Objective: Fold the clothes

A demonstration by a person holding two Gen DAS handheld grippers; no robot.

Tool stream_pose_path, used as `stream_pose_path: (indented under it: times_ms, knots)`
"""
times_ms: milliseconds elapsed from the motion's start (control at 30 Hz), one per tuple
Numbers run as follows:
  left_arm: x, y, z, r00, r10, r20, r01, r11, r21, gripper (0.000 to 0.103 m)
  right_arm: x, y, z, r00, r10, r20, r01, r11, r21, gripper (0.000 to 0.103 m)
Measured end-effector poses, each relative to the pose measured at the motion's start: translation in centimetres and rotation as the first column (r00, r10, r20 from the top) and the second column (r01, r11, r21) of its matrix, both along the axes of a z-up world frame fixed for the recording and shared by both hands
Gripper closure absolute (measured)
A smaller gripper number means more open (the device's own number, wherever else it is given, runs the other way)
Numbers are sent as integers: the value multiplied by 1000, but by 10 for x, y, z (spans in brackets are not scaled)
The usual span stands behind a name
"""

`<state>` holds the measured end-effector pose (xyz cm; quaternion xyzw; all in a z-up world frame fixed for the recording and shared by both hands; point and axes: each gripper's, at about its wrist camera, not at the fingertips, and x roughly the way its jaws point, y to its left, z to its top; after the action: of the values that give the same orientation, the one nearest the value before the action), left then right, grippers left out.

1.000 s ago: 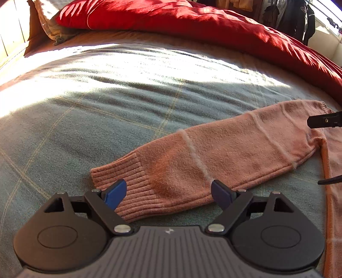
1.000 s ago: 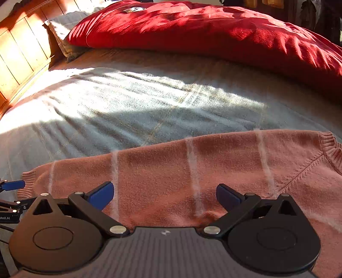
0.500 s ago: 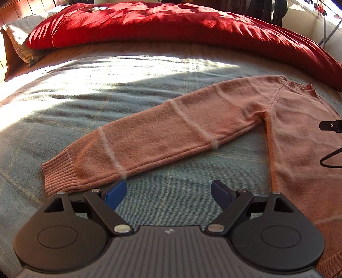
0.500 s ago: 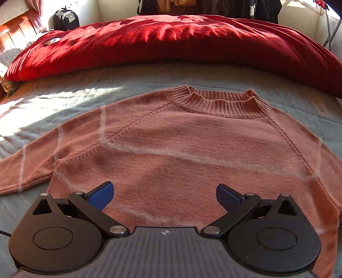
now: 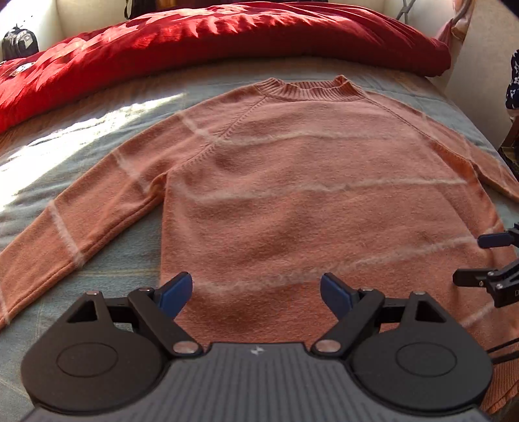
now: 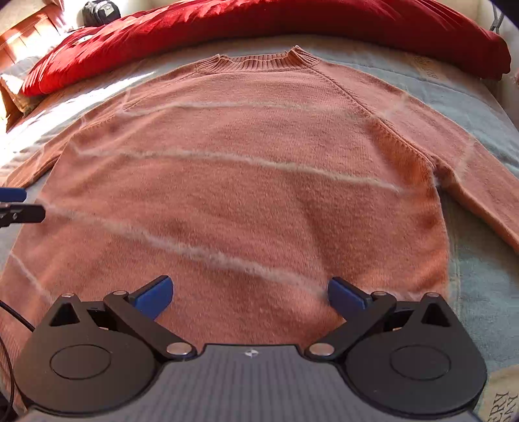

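A salmon-pink knit sweater [image 5: 292, 194] with thin white stripes lies flat on the bed, collar away from me, both sleeves spread outward. It also fills the right wrist view [image 6: 246, 181]. My left gripper [image 5: 256, 293] is open and empty above the sweater's lower left body. My right gripper [image 6: 248, 297] is open and empty above the lower right body. The right gripper's fingers [image 5: 493, 240] show at the right edge of the left wrist view. The left gripper's fingers [image 6: 16, 194] show at the left edge of the right wrist view.
A red duvet [image 5: 211, 35] is bunched along the far side of the bed, also in the right wrist view [image 6: 292, 22]. The sweater rests on a grey-green checked blanket [image 5: 97, 130]. A black bag [image 5: 19, 42] stands at far left. The bed's right edge [image 6: 499, 97] is near.
Both grippers swung right, from over the left sleeve to over the sweater's body. The views now face the collar. Both stayed open.
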<state>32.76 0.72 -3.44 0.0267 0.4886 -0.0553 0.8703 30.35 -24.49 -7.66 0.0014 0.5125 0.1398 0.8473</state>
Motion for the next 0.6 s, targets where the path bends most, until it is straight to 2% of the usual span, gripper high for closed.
stream_pose_path:
  times_ms: [100,233,333,500,567,600]
  knots:
    - [5,-22,-2,1000,-26,8,26,1000,-5,17,-23,-10,-5,1000,21,-11,-21,1000,-9,0]
    - [8,-40,-13,999,-41,-21,40,999,-36,17,-33,-10,-9,997,68,21,-67,997,-31,0]
    - [4,-43,-25,997,-47,-69,47,999,-9,17,-33,-8,-5,998,62,31,-60,997,-51,0]
    - [-12,-32,-25,996,-53,-77,50,998,-37,17,-39,-3,15,989,86,121,-80,995,-51,0]
    - [-13,-32,-32,993,-66,-99,65,998,-15,15,-32,0,6,991,100,85,-94,993,-75,0]
    - [-12,-32,-35,993,-72,-98,71,997,-12,10,-27,1,-1,993,101,59,-95,991,-92,0]
